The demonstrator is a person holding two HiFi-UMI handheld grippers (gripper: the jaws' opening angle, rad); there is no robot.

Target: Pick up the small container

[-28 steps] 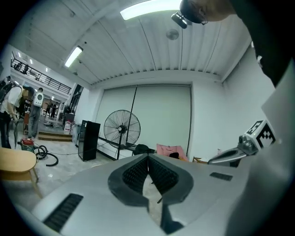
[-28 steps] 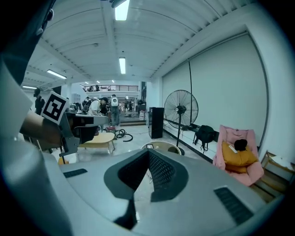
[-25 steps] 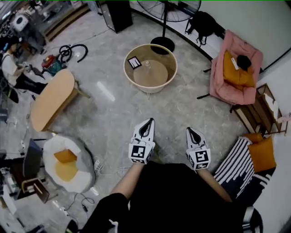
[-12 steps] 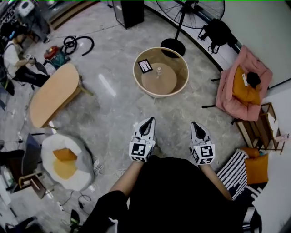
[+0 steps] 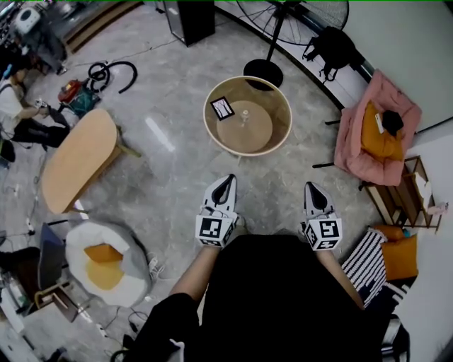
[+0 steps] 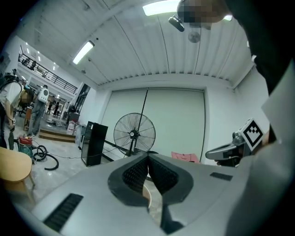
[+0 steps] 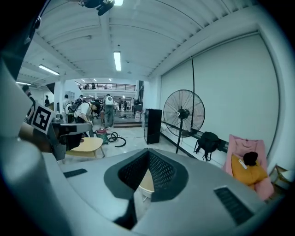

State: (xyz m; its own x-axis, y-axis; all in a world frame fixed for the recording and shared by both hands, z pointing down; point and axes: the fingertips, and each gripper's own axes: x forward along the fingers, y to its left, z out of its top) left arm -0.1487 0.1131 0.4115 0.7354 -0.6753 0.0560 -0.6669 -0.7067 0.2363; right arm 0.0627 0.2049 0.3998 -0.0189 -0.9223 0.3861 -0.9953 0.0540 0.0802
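A small clear container (image 5: 245, 114) stands near the middle of a round, high-rimmed wooden table (image 5: 214, 127), beside a black-and-white card (image 5: 222, 108). In the head view both grippers are held out side by side over the floor, short of the table. My left gripper (image 5: 226, 179) points at the table's near edge and is shut and empty. My right gripper (image 5: 313, 188), further right, also has its jaws together with nothing in them. In the left gripper view (image 6: 148, 156) and the right gripper view (image 7: 147, 150) only a sliver of the table shows below the closed tips.
A standing fan (image 5: 263, 67) and a black cabinet (image 5: 188, 20) stand behind the round table. A pink armchair (image 5: 352, 134) is at the right, an oval wooden table (image 5: 78, 159) and a white-and-yellow beanbag (image 5: 102, 258) at the left. Cables and hoses lie at the far left.
Both grippers have moved forward together toward the round table, and the gap to it has shrunk. Their jaws look the same as before.
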